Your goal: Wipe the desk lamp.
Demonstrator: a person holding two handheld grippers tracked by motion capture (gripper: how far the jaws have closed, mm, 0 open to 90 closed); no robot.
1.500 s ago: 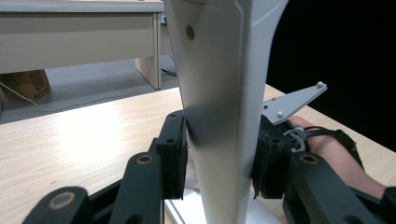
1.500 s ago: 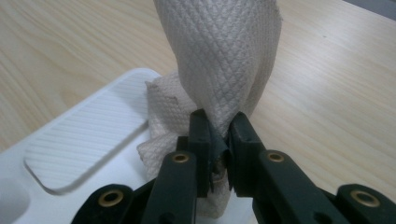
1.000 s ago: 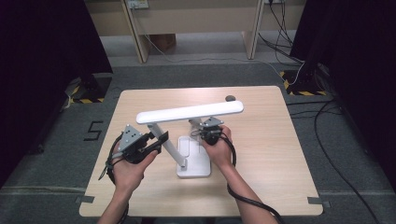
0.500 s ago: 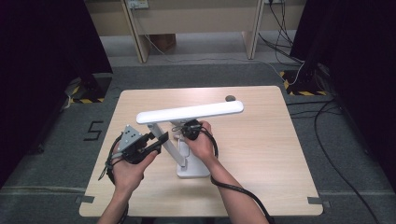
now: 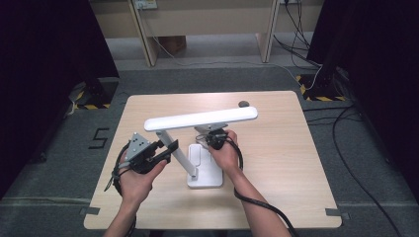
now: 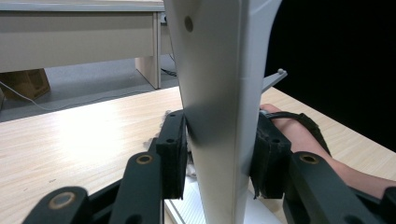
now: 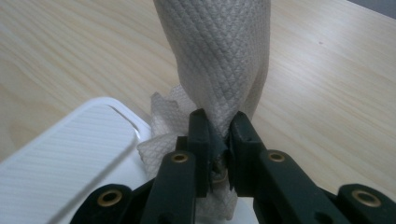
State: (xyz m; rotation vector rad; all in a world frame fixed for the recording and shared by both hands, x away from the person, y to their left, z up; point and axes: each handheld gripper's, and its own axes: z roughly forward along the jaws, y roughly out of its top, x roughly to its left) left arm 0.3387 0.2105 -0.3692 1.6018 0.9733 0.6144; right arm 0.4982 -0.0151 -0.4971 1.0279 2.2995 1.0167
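Lab or recording studio setup, not a home. Light wooden bench (image 5: pixel 276 148) stands alone on grey carpet floor (image 5: pixel 207 79), black curtains (image 5: pixel 44 59) on both sides. Black-and-yellow hazard tape (image 5: pixel 321 84) marks stand feet on the floor, a number five (image 5: pixel 99 138) is taped beside the bench. Loose black cables (image 5: pixel 356 148) trail across the carpet at right. Plain beige desks (image 5: pixel 207 17) along the back wall with a wall socket (image 5: pixel 146 4) and a cardboard box (image 5: pixel 173 45) underneath. Bare, staged workspace under a fixed overhead camera.

Black tools (image 5: pixel 168 146), brass rivets, grey plate, bare forearms.
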